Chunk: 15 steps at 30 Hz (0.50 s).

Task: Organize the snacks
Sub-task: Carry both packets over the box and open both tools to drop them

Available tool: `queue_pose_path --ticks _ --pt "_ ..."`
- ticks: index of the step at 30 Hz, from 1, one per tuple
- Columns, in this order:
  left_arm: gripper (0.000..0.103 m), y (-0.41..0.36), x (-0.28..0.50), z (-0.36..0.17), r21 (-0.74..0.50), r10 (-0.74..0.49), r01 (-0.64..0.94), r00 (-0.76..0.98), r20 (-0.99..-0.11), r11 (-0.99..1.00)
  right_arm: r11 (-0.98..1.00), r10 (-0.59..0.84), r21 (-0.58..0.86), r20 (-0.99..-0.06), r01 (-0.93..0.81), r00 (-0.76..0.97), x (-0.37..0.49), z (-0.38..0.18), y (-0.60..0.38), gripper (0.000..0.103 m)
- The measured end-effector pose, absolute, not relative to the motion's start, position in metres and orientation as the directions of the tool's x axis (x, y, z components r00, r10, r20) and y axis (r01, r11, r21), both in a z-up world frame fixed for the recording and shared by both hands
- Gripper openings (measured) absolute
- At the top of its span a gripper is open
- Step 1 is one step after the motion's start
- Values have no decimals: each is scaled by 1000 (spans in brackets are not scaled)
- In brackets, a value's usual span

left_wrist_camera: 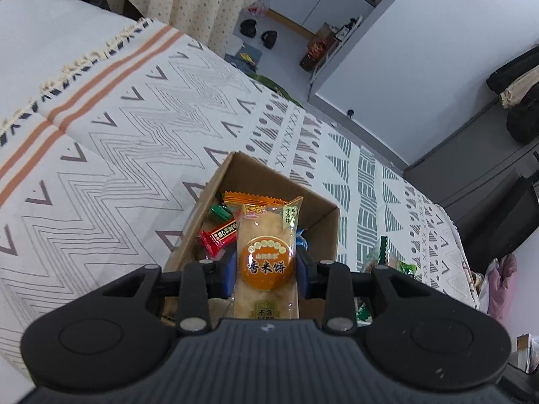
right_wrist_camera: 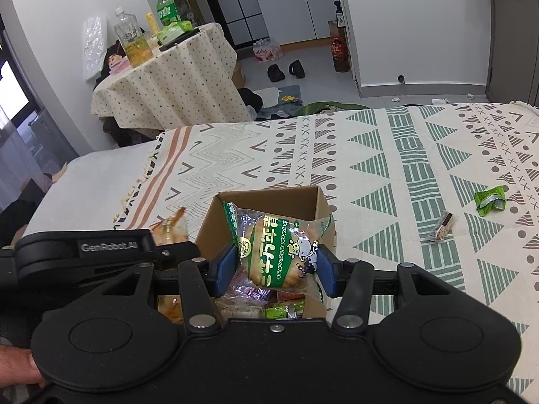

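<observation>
Both grippers are clamping light, crinkly, crushable packets mid-body: left gripper (left_wrist_camera: 266,271) gripping the rice cracker packet (left_wrist_camera: 266,256), right gripper (right_wrist_camera: 274,271) the green biscuit packet (right_wrist_camera: 276,252), over the cardboard box (right_wrist_camera: 320,202) mid-bed.

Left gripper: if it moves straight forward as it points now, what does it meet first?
Probably the snacks in the cardboard box: the left gripper holds the orange rice cracker packet above it. Depth is uncertain.

"香米饼" on the orange rice-cracker packet (left_wrist_camera: 266,256); "GenRobot.AI" on the left gripper (right_wrist_camera: 111,246)
</observation>
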<state>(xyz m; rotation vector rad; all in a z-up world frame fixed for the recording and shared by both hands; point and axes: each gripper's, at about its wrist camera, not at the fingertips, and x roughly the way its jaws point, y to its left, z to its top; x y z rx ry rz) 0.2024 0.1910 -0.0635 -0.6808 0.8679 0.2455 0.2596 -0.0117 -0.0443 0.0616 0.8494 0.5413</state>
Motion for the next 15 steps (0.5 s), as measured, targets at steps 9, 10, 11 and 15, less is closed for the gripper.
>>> queue_pose_path --ticks 9,10,11,15 --pt "38 200 218 -83 -439 -112 -465 578 -808 769 874 459 254 -714 -415 528 265 -51 -2 50" --pt "40 202 218 -83 -436 -110 -473 572 -813 765 874 458 259 -717 -411 525 266 -53 -1 50" --pt "42 204 217 -83 -435 -107 -480 568 -816 762 875 459 264 -720 -406 520 267 -54 0 50" --pt "51 210 212 -77 -420 -86 -491 567 -819 763 874 466 285 -723 -394 510 269 -57 3 50"
